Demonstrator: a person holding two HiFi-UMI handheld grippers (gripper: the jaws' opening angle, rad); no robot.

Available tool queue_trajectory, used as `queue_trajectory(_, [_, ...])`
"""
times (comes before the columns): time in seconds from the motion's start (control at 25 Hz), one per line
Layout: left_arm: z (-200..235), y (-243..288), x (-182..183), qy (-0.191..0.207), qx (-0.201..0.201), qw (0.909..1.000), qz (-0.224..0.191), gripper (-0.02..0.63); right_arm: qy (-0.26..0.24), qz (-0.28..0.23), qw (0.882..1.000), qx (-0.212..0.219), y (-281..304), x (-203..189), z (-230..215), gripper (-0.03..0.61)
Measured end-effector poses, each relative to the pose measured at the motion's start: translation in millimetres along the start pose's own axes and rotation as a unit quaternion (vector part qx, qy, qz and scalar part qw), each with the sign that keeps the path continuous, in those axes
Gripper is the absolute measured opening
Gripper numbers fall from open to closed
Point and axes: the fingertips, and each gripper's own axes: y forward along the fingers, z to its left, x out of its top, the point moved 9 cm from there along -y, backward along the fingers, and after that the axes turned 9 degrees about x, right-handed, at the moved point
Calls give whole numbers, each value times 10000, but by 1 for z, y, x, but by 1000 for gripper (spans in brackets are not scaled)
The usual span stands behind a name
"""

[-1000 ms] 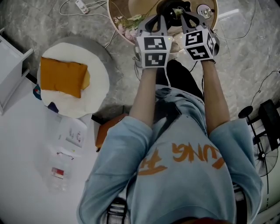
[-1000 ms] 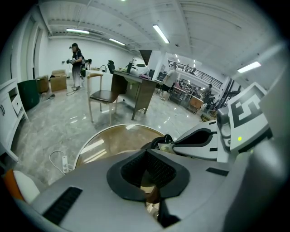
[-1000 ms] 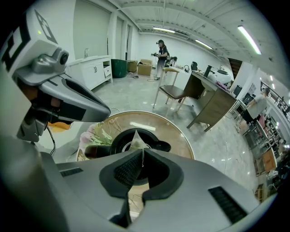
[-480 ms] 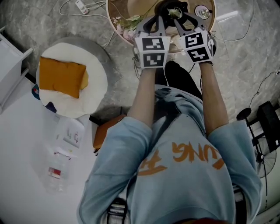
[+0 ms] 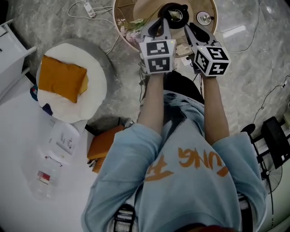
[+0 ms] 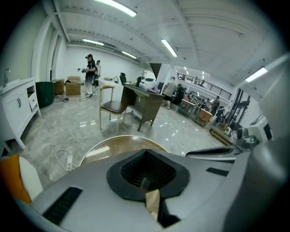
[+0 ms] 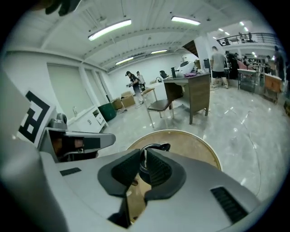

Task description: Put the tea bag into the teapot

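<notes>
- Jaws of the left gripper (image 6: 145, 182) pressed together on a small tan paper tea bag (image 6: 152, 203).
- Right gripper (image 7: 144, 164) pinching a thin white string (image 7: 145, 155) over the black round teapot (image 7: 158, 147) on the round wooden table (image 7: 195, 145).

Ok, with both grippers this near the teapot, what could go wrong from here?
The right gripper pinches only a thin pale strip, perhaps the tea bag's string; so slight a hold could slip short of the teapot.
The left gripper, jaws together, crowds the right one beside the teapot; a sideways move might knock it or the flowers.
</notes>
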Motion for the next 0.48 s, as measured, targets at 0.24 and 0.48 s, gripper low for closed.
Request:
queue_trajectory(0.24, [-33, -58, 12, -233, -27, 9976, -655, 21, 274, -746, 9952, 570, -62, 4, 13, 13])
queue_trajectory(0.48, [-60, -116, 17, -747, -599, 9860, -1368, 21, -63, -1215, 9902, 690, -125, 11, 20, 14])
